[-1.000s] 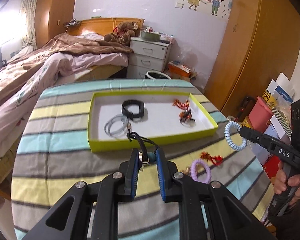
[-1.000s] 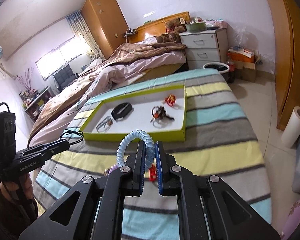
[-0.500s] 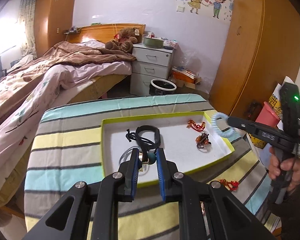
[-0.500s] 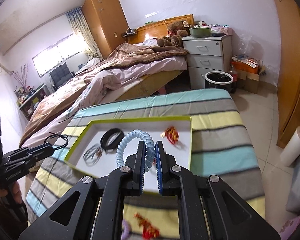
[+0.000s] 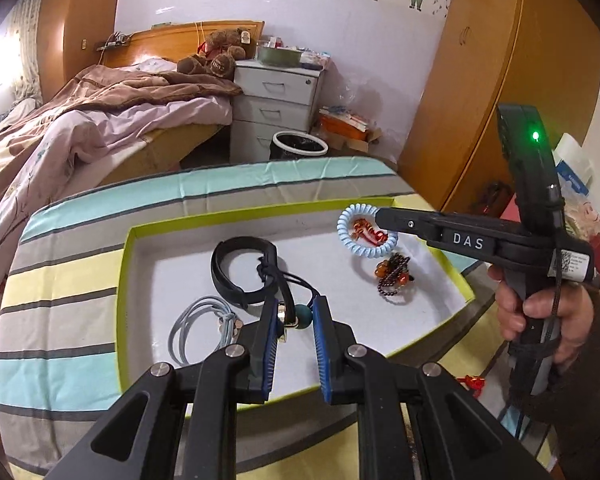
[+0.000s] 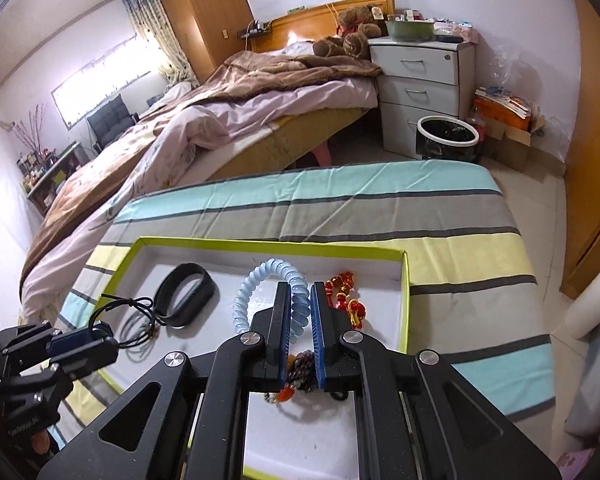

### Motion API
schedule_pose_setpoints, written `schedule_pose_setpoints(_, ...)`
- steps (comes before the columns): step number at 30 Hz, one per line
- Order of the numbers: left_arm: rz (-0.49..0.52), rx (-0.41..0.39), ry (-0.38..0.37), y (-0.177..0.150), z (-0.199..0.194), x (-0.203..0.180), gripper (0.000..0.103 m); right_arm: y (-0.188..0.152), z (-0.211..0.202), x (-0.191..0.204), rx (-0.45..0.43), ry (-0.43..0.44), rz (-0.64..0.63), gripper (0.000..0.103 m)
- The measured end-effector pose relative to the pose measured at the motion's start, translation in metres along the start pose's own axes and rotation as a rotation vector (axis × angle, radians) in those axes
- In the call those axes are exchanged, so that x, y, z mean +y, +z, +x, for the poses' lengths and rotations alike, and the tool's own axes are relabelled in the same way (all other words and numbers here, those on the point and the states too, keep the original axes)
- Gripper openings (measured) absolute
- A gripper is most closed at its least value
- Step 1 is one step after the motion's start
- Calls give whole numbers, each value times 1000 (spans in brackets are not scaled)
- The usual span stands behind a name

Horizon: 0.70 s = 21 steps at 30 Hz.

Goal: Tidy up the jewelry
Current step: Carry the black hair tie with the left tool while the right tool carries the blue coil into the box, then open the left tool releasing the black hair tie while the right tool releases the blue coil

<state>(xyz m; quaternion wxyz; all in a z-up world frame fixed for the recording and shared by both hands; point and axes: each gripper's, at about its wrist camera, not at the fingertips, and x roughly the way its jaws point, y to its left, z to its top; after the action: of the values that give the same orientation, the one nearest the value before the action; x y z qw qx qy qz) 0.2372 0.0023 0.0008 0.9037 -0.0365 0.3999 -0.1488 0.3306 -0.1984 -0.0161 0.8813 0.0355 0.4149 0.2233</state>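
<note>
- While both grippers hang over the tray (image 5: 129,280), each carries one piece of jewelry above its white floor.
- The coil band (image 6: 256,280), a pale blue spiral ring, stands on edge in the right gripper (image 6: 300,312); its loop arches up and to the left of the jaws, toward the tray's far wall.
- The right gripper's jaws are nearly closed and pinch the coil's right side between the blue pads.
- In the left wrist view the same coil (image 5: 364,232) hangs off the tip of the right gripper (image 5: 384,218), over the tray's far right corner.
- The cord necklace (image 5: 284,284), black with a teal bead and a small metal piece, is held in the left gripper (image 5: 296,320); its cords run from the jaws away toward the tray's far wall.
- The left gripper's jaws stand a little apart, pads pressed on the bead and metal piece.
- A black band (image 5: 240,272) lies flat near the tray's middle, its oval running left to right, just beyond the necklace.
- A grey cord loop (image 5: 200,328) lies at the tray's near left, beside the left gripper.
- A red charm (image 5: 364,234) lies under the hanging coil, and a dark beaded bracelet (image 5: 394,276) lies just nearer in the tray.
- The tray rests on a striped cloth (image 6: 380,208).
- A hand (image 5: 540,312) grips the right gripper's handle, right of the tray.
- Another red charm (image 5: 474,384) lies on the cloth outside the tray's near right wall.
</note>
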Motion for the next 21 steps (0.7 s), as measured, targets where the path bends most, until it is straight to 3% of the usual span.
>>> schedule_pose_setpoints(9,-21,65,4,-4,23,4,17,2,19,0,51,-20,-28,10)
schedule_pose_setpoints(21,-48,80,-16,-7,28,9,17,0,28,0,70,-47,-45,10)
